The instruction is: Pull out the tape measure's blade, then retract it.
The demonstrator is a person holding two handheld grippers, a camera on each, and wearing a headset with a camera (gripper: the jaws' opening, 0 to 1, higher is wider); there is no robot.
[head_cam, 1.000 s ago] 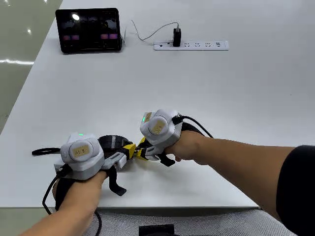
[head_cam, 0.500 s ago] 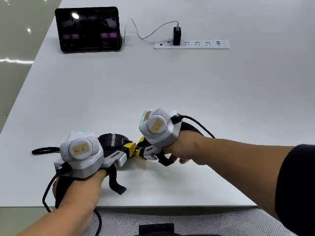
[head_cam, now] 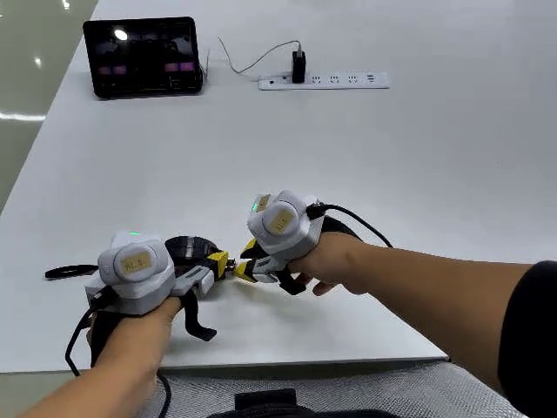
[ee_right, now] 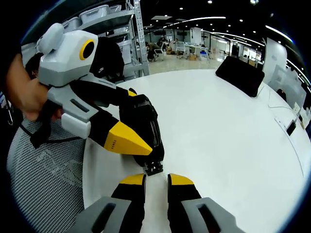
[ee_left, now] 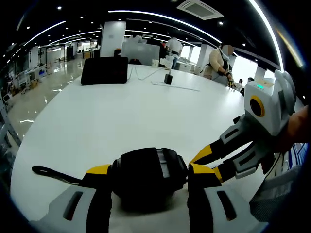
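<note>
- Left tongs (ee_left: pixel 150 171): clamped across the black tape measure (ee_right: pixel 143 121), near the front edge of the surface (head_cam: pixel 348 157).
- Right tongs (ee_right: pixel 156 178): narrowly parted, tips at the blade hook (ee_right: pixel 154 168), apparently not yet pinching.
- Hazard: a shallow bite could slip off the small hook and leave the blade unpulled.

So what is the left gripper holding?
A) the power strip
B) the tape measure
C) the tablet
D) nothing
B: the black tape measure sits squeezed between the yellow-tipped jaws of the left gripper.
</note>
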